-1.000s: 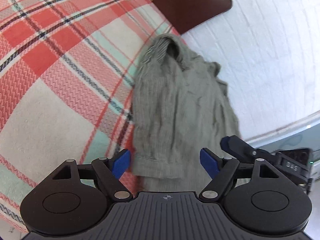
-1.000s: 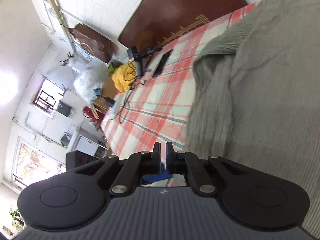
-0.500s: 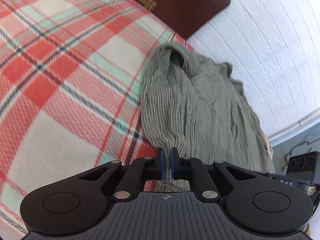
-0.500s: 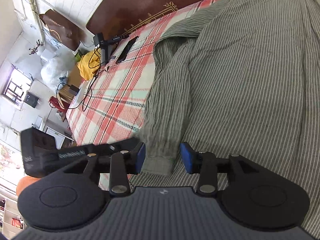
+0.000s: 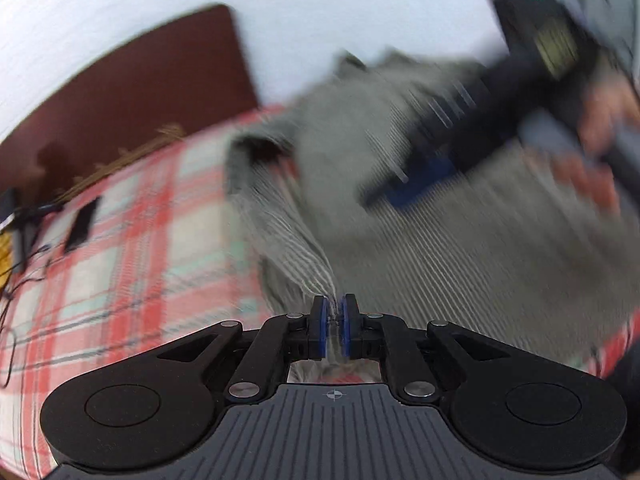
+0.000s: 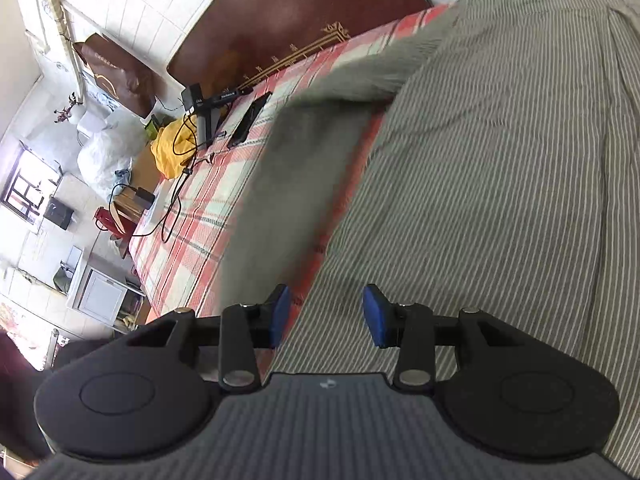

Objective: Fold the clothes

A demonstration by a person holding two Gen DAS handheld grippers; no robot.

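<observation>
Left gripper (image 5: 334, 322): blue pads pinched on a fold of the sleeve (image 5: 296, 248), cloth drawn taut up from the grip toward 11 o'clock.
Right gripper (image 6: 325, 314): jaws stand partly apart over the shirt (image 6: 500, 184) — pads press on nothing.
Shirt, place: grey-green with pale stripes, spread on the plaid bedspread (image 6: 192, 240), filling the right wrist view from 12 to 5 o'clock.
Shirt, axis: stripes and body run from 6 toward 1 o'clock, toward the dark headboard (image 6: 280, 16).
Sleeve, right view: blurred, hanging at 10 o'clock of the fingers.
Writing: small white lettering on a black device (image 6: 200, 100) — unreadable.
</observation>
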